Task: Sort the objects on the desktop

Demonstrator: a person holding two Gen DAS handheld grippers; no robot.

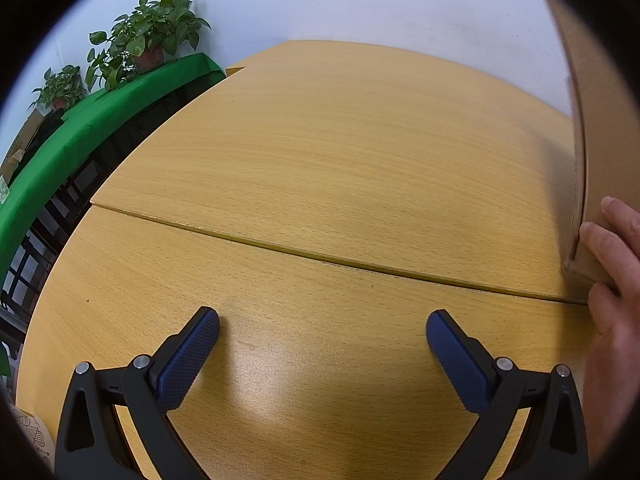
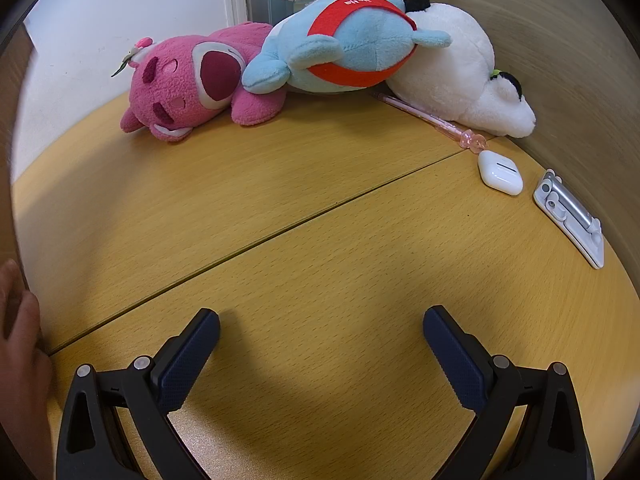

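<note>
In the right wrist view a pink plush bear [image 2: 188,84], a light-blue plush with a red band [image 2: 344,46] and a white plush [image 2: 460,72] lie in a row at the far side of the wooden table [image 2: 320,240]. A pink pen [image 2: 432,120], a white earbud case [image 2: 500,172] and a white-and-silver folded stand [image 2: 570,218] lie to the right. My right gripper [image 2: 320,324] is open over bare wood, well short of them. My left gripper [image 1: 322,326] is open too, above bare table [image 1: 320,160]. A hand [image 1: 616,264] holds a cardboard box [image 1: 600,128] at the right edge.
Potted plants [image 1: 148,36] stand on a green-covered ledge [image 1: 100,120] beyond the table's left edge. A seam [image 1: 320,256] crosses the tabletop. A brown partition [image 2: 560,60] walls the table's right side. A hand [image 2: 20,328] shows at the left edge of the right wrist view.
</note>
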